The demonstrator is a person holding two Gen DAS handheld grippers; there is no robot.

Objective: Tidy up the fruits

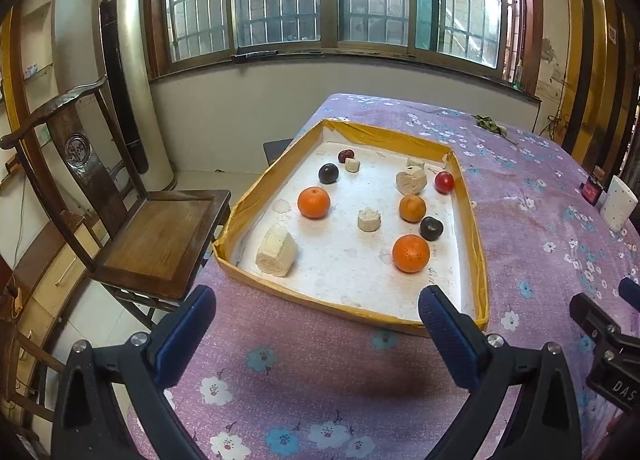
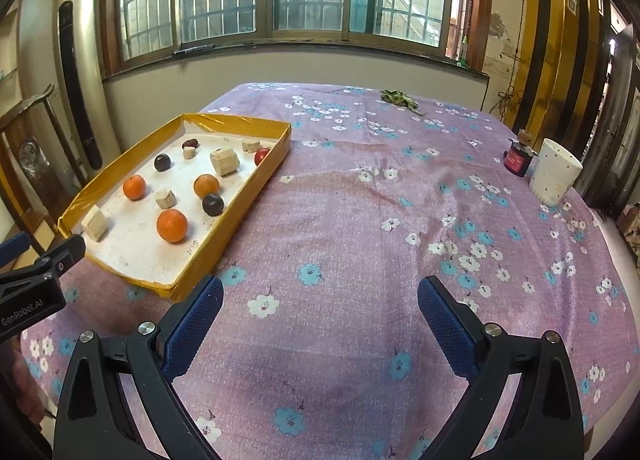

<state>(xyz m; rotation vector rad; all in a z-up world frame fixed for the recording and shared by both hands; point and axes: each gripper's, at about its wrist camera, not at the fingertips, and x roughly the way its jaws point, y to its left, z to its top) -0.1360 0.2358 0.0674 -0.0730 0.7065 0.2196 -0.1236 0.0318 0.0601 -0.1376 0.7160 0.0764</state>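
Observation:
A shallow yellow-rimmed tray (image 1: pixel 478 260) (image 2: pixel 276 151) lies on the purple flowered tablecloth. In it are three oranges, the nearest (image 1: pixel 411 254) (image 2: pixel 172 225), two dark plums (image 1: pixel 431 228) (image 1: pixel 328 173), a red fruit (image 1: pixel 444 182) (image 2: pixel 262 155), a dark red date (image 1: pixel 345 155) and several pale foam blocks, the largest (image 1: pixel 277 250). My left gripper (image 1: pixel 316 308) is open and empty, hovering just before the tray's near edge. My right gripper (image 2: pixel 320 300) is open and empty over bare cloth, to the right of the tray.
A wooden chair (image 1: pixel 160 236) stands left of the table. A white spotted cup (image 2: pixel 554 177) and a small dark red jar (image 2: pixel 518 159) stand at the table's right side. Green leaves (image 2: pixel 398 97) lie at the far edge. A tall air conditioner (image 1: pixel 128 75) stands by the window.

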